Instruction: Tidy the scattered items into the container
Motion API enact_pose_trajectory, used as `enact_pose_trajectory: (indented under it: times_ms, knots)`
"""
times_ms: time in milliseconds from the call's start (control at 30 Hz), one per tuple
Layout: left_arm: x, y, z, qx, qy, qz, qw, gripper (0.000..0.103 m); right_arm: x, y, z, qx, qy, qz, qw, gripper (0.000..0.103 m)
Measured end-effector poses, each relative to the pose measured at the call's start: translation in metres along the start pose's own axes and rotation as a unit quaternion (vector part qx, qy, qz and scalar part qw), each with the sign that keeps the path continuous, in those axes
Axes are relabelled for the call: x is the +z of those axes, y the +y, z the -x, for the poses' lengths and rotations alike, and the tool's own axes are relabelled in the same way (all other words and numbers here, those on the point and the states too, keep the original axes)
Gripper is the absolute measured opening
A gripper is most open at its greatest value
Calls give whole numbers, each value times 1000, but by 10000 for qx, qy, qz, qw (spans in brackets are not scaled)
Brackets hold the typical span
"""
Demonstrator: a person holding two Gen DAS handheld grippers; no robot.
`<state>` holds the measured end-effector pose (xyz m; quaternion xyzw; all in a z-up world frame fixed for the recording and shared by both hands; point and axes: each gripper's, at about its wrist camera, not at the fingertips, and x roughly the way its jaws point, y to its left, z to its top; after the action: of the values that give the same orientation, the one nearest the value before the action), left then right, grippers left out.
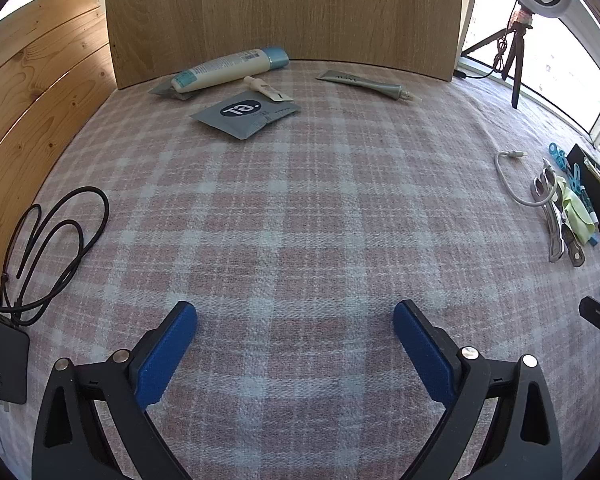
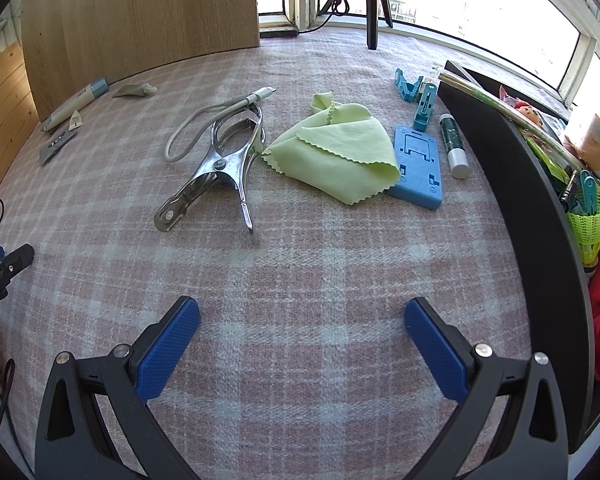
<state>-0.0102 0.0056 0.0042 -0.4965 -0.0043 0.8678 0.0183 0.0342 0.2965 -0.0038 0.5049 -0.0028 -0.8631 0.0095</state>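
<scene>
My left gripper (image 1: 295, 316) is open and empty over the plaid cloth. Far ahead of it lie a cream tube with a blue cap (image 1: 228, 69), a grey sachet (image 1: 246, 114), a small cream applicator (image 1: 266, 89) and a silver tube (image 1: 364, 84). My right gripper (image 2: 302, 314) is open and empty. Ahead of it lie a metal clamp (image 2: 216, 164), a white cable (image 2: 204, 120), a green cloth (image 2: 336, 148), a blue plastic plate (image 2: 418, 164), blue clips (image 2: 416, 96) and a glue stick (image 2: 454, 146). The black container (image 2: 540, 184) stands at the right and holds several items.
A wooden board (image 1: 284, 12) stands at the back. A black cable and charger (image 1: 40, 248) lie at the left. A tripod (image 2: 374, 0) stands by the window. Wooden wall planks (image 1: 32, 92) are at the left.
</scene>
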Motion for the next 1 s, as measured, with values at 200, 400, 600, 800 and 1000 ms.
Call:
enact_pose_trajectory:
  times_ms: [200,400,600,800,1000]
  knots:
    - [29,-36,24,-374,-328,-713,9962,91,22,-34,27,69,-107,31,9999,84]
    - [56,-88,34,-944,-349,-1510,9834,76,61,-56,37,207,18,103,9997,53]
    - [73,-137,27,-1071,-194,-2188,9697,51,83,-60,30,483,245,296,9981,53]
    - [80,-157,19,-1300,78,-2655,9553,50,99,-60,24,677,350,518,9957,53]
    - [78,-177,1,-1275,279,-3059,9431,50,112,-55,3,758,513,669,9936,53]
